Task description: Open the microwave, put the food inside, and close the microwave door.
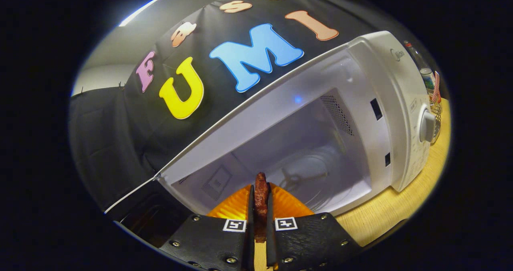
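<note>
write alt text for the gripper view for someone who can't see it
The gripper is shut on a brown piece of food, held just in front of an open white microwave with its glass turntable visible inside. The microwave stands on a wooden table.

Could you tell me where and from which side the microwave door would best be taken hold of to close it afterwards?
Judging from its pose, the door swings open to the gripper's left. Best push or grip its free outer edge from the outside. The gripper is shut on the food, facing the microwave cavity.
</note>
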`<control>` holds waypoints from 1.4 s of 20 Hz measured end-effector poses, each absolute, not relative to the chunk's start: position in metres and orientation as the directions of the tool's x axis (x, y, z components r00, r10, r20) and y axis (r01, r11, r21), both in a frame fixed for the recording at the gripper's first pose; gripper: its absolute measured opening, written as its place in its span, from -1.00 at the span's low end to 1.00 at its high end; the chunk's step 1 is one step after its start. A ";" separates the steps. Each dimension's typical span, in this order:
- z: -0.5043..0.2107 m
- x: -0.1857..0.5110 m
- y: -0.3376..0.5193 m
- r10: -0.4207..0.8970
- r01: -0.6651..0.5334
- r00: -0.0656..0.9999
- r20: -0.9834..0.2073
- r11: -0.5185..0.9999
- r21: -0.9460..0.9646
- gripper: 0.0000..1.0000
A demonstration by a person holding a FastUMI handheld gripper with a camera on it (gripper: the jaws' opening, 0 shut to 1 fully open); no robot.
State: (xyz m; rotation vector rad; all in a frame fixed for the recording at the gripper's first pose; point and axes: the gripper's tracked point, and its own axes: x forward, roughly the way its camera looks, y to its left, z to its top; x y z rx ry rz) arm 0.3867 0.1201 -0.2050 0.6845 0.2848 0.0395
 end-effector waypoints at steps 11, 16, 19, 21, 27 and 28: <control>-0.223 0.442 0.111 0.017 0.123 0.975 -0.222 0.788 0.604 -0.74; -0.246 0.457 0.087 -0.111 0.231 0.963 -0.246 0.811 0.537 -0.17; -0.261 0.456 0.079 -0.171 0.291 0.943 -0.286 0.840 0.458 0.14; -0.259 0.457 0.084 -0.154 0.261 0.954 -0.258 0.849 0.460 0.37; -0.237 0.457 0.084 -0.222 0.267 0.961 -0.165 0.901 0.343 0.83; -0.234 0.456 0.086 -0.225 0.265 0.962 -0.156 0.908 0.324 0.83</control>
